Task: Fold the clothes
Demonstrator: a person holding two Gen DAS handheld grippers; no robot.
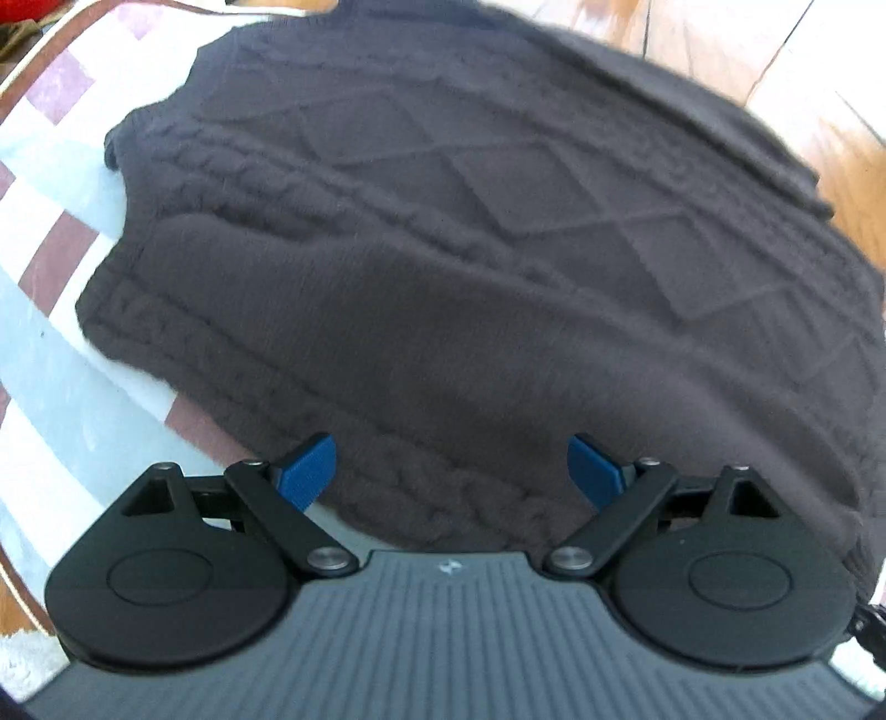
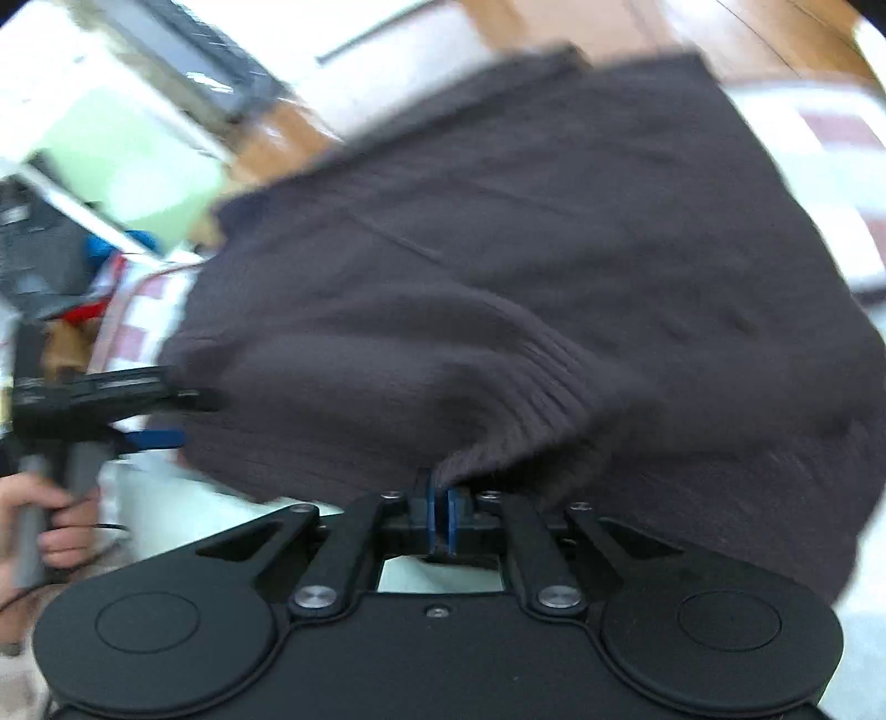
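Dark brown-grey cable-knit wool sweater (image 1: pixel 443 232), with raised diamond and braided-rope patterns, spread mostly flat over a white-and-maroon checked cloth (image 1: pixel 50 277). Ribbed hem (image 2: pixel 531 387) bunched and lifted at the near edge, pinched into a fold; far edge overhanging toward the wooden floor.

A checked cloth (image 1: pixel 61 260) in white, pale blue and dull red squares is covering the surface, its piped edge (image 1: pixel 33 50) curving along the left. A wooden floor (image 1: pixel 720 50) is showing beyond it, glowing orange-brown. In the right wrist view a pale green panel (image 2: pixel 138 149) is standing at the upper left, with a blurred heap of red and blue items (image 2: pixel 105 277) lying below it.
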